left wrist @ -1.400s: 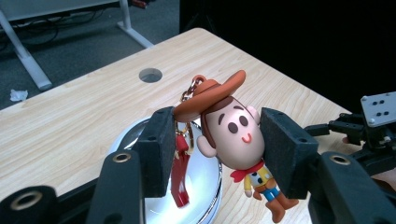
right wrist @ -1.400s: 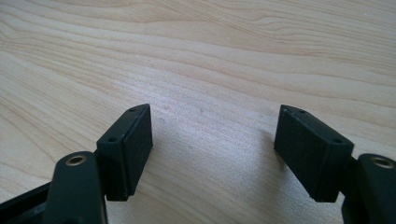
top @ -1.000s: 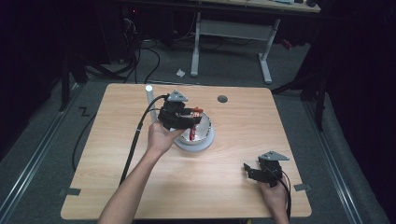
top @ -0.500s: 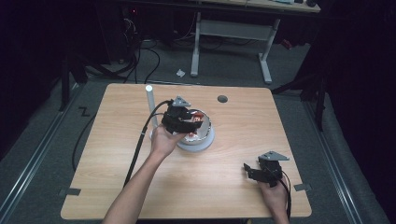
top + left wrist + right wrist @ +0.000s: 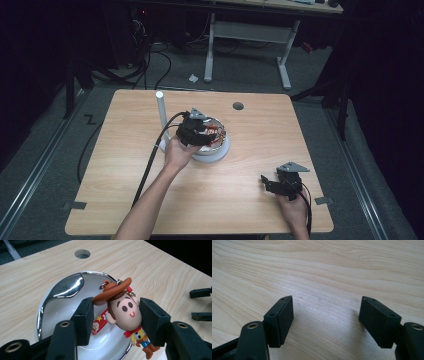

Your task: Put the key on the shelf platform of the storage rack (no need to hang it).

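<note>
**Cowboy figure pinched above the white bowl**

In the left gripper view, the left gripper point(image 5: 113, 312) is pinching a small cowboy figure point(image 5: 126, 312) by its head, one pad pressing on the brim side of the brown hat and the other on the cheek. The figure is hanging tilted in the middle of the frame, its boots dangling toward the lower right, over the near rim of a white bowl point(image 5: 57, 312) with a shiny chrome edge. A red tag point(image 5: 98, 322) (printed with a yellow star) is hanging behind the figure, inside the bowl.

In the high view, the left gripper point(image 5: 200, 134) is sitting over the bowl point(image 5: 220, 152) at the centre of the wooden table point(image 5: 125, 200), with a white post point(image 5: 161, 117) standing just to the upper left of it. A round hole point(image 5: 238, 106) is showing in the tabletop toward the upper middle.

The right gripper point(image 5: 272, 184) is resting in the lower right of that view, well apart from the bowl. In the right gripper view its jaws are standing spread wide with nothing between them, bare table point(image 5: 324, 270) showing beyond.
</note>
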`<state>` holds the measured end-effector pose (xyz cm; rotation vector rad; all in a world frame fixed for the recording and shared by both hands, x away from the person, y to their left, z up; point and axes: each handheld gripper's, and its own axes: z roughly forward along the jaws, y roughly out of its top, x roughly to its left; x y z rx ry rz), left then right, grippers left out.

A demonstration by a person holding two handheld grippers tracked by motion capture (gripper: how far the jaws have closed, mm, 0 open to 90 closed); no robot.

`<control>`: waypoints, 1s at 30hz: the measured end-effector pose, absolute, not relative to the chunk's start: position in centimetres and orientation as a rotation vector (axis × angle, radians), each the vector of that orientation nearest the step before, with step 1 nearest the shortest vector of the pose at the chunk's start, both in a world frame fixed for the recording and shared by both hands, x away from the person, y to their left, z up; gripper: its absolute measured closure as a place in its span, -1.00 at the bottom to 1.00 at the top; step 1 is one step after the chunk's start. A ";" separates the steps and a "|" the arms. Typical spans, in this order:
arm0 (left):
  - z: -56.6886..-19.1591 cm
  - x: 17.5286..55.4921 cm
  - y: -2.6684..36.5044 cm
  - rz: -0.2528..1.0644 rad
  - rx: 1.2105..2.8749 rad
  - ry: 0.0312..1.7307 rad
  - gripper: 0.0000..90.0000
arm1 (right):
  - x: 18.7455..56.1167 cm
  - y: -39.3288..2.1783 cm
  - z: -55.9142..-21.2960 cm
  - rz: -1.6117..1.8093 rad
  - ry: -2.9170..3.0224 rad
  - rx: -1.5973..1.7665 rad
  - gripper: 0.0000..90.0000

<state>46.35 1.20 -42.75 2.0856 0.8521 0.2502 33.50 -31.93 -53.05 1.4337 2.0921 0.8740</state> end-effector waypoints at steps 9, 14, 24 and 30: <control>-44.6 46.9 1.2 0.239 2.104 0.916 0.05 | 33.5 -31.9 -53.0 0.874 2.092 1.434 -0.37; -45.5 47.3 1.0 0.243 2.118 0.938 0.05 | 33.5 -31.9 -53.1 0.874 2.092 1.432 -0.37; -46.1 47.5 1.0 0.273 2.125 0.968 0.05 | 33.5 -31.9 -53.1 0.874 2.092 1.432 -0.37; -45.4 47.2 1.6 0.289 2.102 0.968 -0.04 | 33.5 -31.9 -53.1 0.875 2.092 1.432 -0.37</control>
